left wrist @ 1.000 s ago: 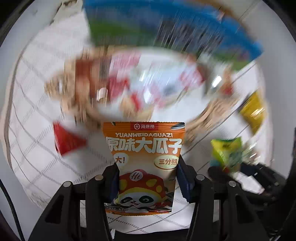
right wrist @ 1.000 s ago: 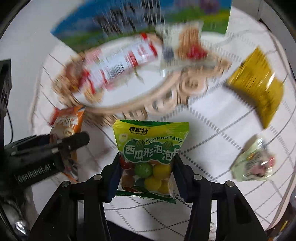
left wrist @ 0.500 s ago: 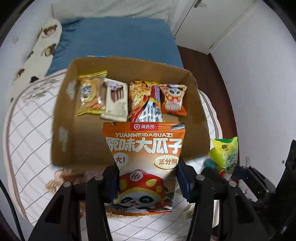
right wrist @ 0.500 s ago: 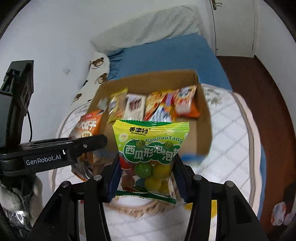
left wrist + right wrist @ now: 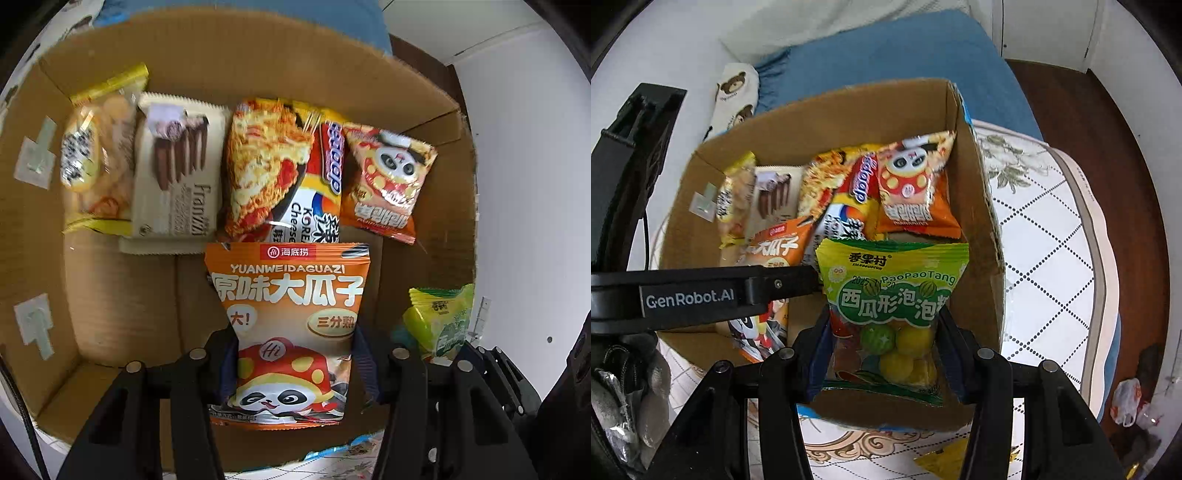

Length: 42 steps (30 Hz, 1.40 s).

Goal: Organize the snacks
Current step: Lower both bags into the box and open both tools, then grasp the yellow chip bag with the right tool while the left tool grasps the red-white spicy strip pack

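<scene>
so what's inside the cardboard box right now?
Four packets line the far wall of the cardboard box: yellow biscuits, chocolate wafers, cheese noodles, orange panda snack. Anything beneath them is covered.

White walls [image 5: 683, 44]. Dark brown wood floor [image 5: 1108, 155] on the right. Blue bedding [image 5: 905, 51] behind, bear-print pillow [image 5: 735, 96] on its left. White door [image 5: 1045, 29] at the back. Quilted white cover [image 5: 1045, 236] with dotted diamond pattern. Even daylight.
</scene>
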Each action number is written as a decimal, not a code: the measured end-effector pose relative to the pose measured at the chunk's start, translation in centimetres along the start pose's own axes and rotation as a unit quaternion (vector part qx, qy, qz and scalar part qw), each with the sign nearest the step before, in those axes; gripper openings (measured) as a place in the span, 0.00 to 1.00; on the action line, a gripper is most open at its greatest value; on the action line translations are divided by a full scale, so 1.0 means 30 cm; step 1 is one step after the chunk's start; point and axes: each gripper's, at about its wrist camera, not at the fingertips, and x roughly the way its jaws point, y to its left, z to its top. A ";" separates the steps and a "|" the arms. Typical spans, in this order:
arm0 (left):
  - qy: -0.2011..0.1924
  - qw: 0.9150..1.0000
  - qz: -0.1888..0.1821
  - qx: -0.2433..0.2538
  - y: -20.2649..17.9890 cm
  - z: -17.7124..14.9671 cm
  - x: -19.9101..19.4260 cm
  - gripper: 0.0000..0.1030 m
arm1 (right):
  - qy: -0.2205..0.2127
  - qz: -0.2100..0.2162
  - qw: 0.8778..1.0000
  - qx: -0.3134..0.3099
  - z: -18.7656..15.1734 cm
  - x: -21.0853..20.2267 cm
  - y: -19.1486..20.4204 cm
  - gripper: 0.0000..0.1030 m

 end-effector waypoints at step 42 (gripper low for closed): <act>-0.281 0.950 0.112 0.071 0.013 -0.438 -0.428 0.76 | -0.129 -0.051 0.990 -0.031 -0.194 -0.360 0.127 0.89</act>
